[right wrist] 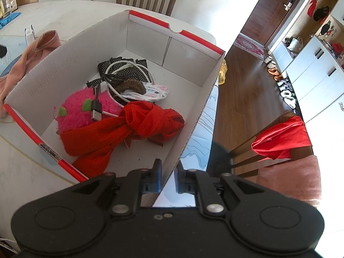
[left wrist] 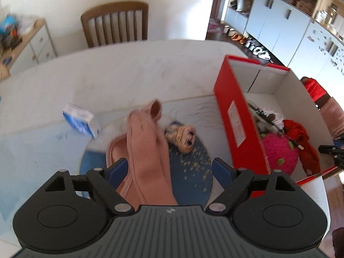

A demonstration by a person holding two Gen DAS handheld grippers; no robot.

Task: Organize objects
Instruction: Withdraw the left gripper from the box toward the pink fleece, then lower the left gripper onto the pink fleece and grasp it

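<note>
Our left gripper [left wrist: 169,169], fingers spread, hovers over a pink fabric garment [left wrist: 148,148]; our right gripper [right wrist: 167,177] pinches the red-and-white cardboard box's wall [right wrist: 193,116].

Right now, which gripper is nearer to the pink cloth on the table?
Left. The left gripper is directly over the pink cloth, jaws open around it. The right gripper is at the red box's near wall, jaws pinching it, opposite the cloth.
</note>
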